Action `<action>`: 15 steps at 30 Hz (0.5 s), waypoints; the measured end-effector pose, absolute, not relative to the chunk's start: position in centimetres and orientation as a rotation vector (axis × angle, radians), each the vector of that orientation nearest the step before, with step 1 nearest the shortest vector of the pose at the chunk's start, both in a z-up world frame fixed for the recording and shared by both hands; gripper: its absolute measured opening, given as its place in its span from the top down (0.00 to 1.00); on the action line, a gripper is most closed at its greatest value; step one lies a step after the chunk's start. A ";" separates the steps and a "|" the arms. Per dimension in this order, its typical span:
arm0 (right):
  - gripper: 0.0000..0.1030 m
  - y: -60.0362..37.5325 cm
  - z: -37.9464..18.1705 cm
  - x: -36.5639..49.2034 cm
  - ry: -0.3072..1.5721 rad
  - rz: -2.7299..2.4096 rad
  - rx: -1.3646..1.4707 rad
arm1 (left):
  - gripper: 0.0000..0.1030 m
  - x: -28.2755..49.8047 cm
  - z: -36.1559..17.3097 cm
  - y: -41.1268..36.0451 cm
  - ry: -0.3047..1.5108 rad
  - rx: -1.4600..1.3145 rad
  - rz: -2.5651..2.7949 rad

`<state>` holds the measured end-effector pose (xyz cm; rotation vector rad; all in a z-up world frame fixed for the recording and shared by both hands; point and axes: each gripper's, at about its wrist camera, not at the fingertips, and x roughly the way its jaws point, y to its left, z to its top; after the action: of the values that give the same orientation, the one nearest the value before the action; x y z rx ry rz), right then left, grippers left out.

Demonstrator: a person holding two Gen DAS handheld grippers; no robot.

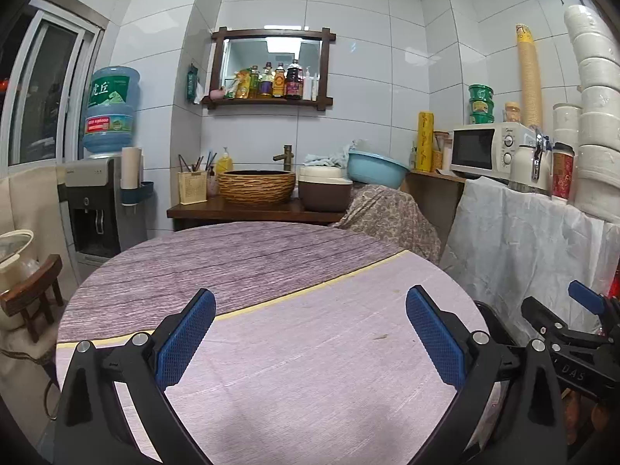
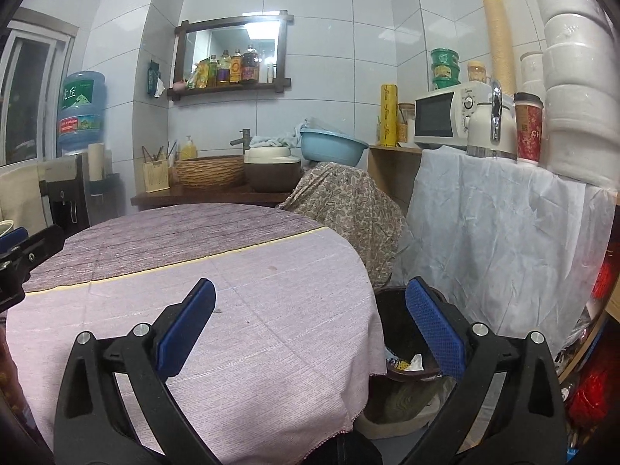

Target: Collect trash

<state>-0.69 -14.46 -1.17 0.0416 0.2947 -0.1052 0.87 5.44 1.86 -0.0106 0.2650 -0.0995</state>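
Observation:
A round table [image 1: 271,271] with a purple-grey cloth fills the middle of both views [image 2: 232,271]. My left gripper [image 1: 310,306] is open and empty over the table. My right gripper [image 2: 310,298] is open and empty over the table's right edge. A dark trash bin [image 2: 391,321] stands on the floor just right of the table, below my right gripper, with crumpled wrappers and paper [image 2: 407,364] inside. The right gripper also shows at the right edge of the left wrist view [image 1: 573,325]. Only small crumbs [image 2: 217,311] show on the cloth.
A wooden counter [image 1: 248,209] with a wicker basin, brown pot and blue bowl stands behind the table. A water dispenser [image 1: 97,201] is at the left. A cloth-draped shelf [image 2: 503,224] with microwave, kettle and stacked cups is at the right.

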 end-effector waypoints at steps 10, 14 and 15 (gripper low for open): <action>0.06 -14.8 -0.9 -0.9 0.279 -0.096 0.053 | 0.05 0.9 2.1 6.5 0.274 -0.039 -0.071; 0.06 -14.9 -0.9 -0.8 0.281 -0.091 0.055 | 0.05 0.7 2.4 6.5 0.268 -0.037 -0.068; 0.06 -14.9 -0.9 -0.8 0.282 -0.092 0.054 | 0.05 0.7 2.4 6.4 0.267 -0.037 -0.066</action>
<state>-0.80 -14.91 -0.93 0.0538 0.2822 -0.0915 0.70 6.44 2.41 -0.0367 0.2666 -0.0661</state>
